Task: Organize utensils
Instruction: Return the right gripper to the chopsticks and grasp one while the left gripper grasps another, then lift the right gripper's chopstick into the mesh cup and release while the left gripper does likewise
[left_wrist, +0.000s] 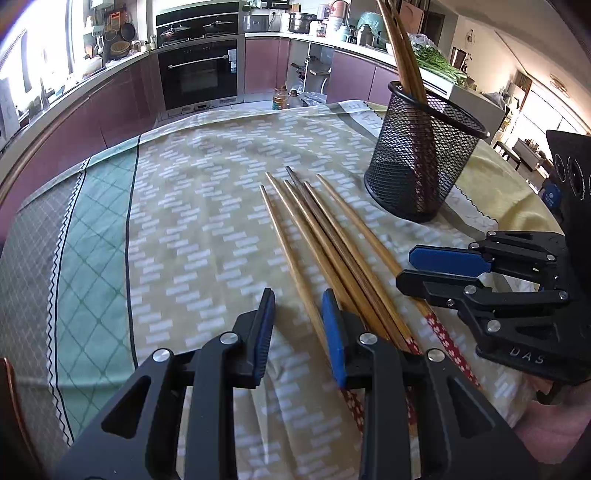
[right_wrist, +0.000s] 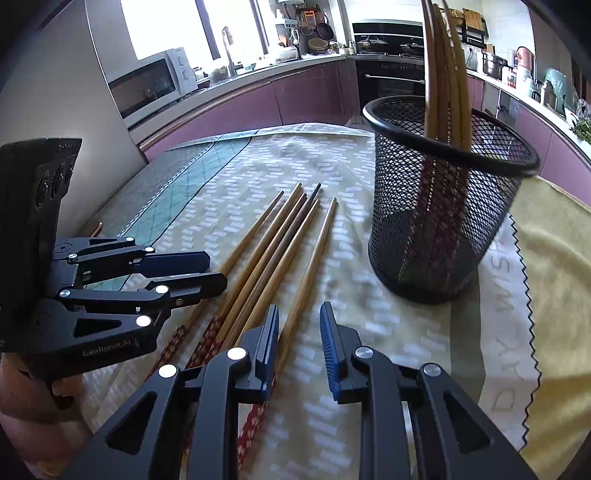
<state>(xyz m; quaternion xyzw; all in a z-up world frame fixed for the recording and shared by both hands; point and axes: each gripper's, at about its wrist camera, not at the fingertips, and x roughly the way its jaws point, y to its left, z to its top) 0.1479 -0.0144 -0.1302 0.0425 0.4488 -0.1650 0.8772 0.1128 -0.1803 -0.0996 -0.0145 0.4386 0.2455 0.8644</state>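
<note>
Wooden chopsticks (left_wrist: 325, 243) lie beside mesh holder (left_wrist: 417, 162).

A table under a patterned tablecloth (left_wrist: 184, 221) carries six loose chopsticks (left_wrist: 325, 240) and a black mesh holder (left_wrist: 421, 158) beside them.

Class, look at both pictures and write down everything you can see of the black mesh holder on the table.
The black mesh holder is a round cup of what looks like wire mesh, with a solid rolled rim and a darker base. It stands upright on the patterned tablecloth, at the edge of a yellow cloth. A few wooden chopsticks stand inside, leaning on the rim, their red patterned ends showing through the mesh. Neither tool touches it.
</note>
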